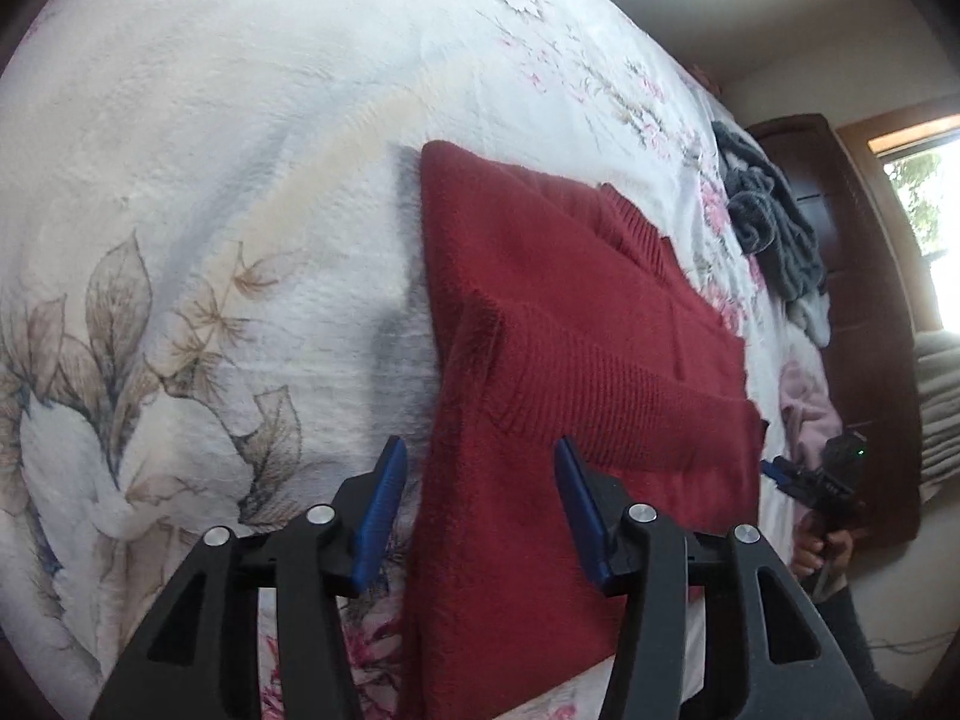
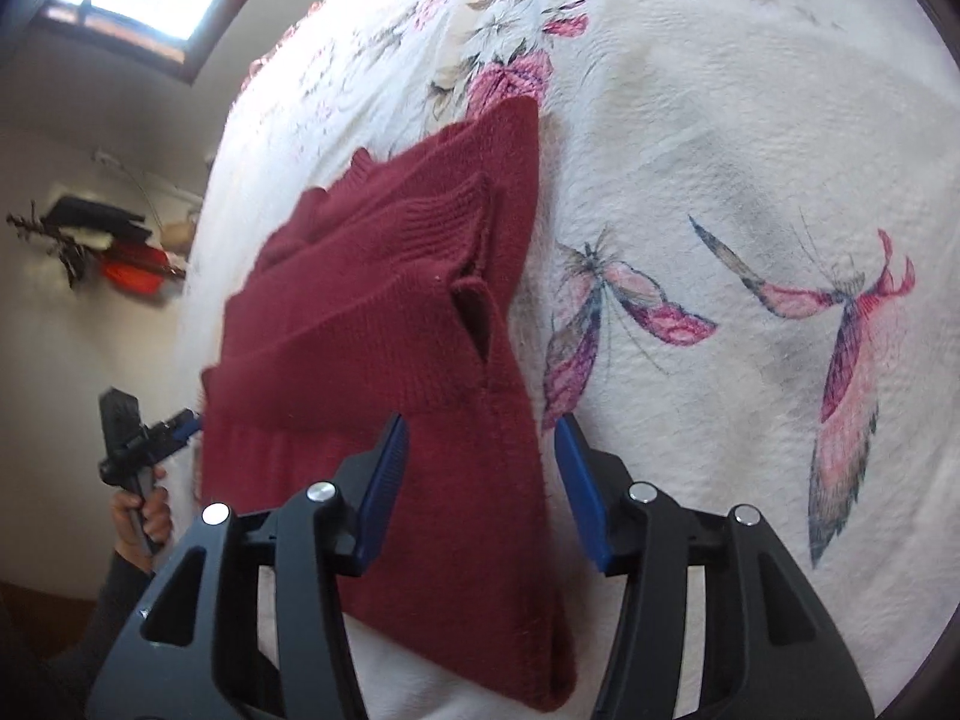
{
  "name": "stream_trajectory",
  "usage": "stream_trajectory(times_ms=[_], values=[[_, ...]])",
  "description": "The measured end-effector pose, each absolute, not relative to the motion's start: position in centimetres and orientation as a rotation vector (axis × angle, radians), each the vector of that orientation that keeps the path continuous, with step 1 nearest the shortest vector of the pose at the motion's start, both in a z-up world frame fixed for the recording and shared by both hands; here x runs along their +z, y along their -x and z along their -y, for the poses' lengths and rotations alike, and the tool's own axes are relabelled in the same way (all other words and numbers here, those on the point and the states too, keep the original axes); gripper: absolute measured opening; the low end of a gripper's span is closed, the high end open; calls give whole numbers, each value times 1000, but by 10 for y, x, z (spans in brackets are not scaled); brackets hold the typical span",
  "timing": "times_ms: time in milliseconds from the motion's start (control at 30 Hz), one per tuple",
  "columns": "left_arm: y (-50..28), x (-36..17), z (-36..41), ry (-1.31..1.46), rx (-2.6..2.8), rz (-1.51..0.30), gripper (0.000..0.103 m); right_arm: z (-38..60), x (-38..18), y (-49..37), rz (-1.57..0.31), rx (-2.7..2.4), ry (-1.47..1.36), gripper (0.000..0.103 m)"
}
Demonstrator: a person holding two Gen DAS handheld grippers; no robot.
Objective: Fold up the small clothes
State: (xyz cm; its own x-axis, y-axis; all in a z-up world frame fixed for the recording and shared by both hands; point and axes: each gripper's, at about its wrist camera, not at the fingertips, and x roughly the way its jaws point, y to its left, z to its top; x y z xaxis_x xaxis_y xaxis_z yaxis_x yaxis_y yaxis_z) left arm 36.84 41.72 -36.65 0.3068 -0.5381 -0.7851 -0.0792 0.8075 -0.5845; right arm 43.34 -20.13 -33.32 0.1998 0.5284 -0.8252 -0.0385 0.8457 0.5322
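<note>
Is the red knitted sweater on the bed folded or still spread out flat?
Partly folded. The red knitted sweater has its ribbed sleeves laid across the body, narrowing it to a long panel on the floral bedspread.

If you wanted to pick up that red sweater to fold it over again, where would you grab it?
Probably by the two near corners of the red sweater, one per gripper. The left gripper and right gripper are both open, each straddling a side edge near the bottom. The sweater lies flat on the flowered bedspread with sleeves folded in, so sliding in low from the near edge should catch all layers.
</note>
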Motion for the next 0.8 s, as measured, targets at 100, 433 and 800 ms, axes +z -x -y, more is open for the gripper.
stream_trajectory(times_ms=[100, 433, 800], values=[[-372, -368, -405, 532, -343, -1251, 54, 194, -339, -436, -1320, 417, -401, 55], [-359, -341, -386, 344, -314, -1137, 6, 184, -332, -431, -1249, 400, -326, 7], [-335, -263, -401, 361, -330, -922, 5, 181, -260, -416, -1074, 429, -264, 6]])
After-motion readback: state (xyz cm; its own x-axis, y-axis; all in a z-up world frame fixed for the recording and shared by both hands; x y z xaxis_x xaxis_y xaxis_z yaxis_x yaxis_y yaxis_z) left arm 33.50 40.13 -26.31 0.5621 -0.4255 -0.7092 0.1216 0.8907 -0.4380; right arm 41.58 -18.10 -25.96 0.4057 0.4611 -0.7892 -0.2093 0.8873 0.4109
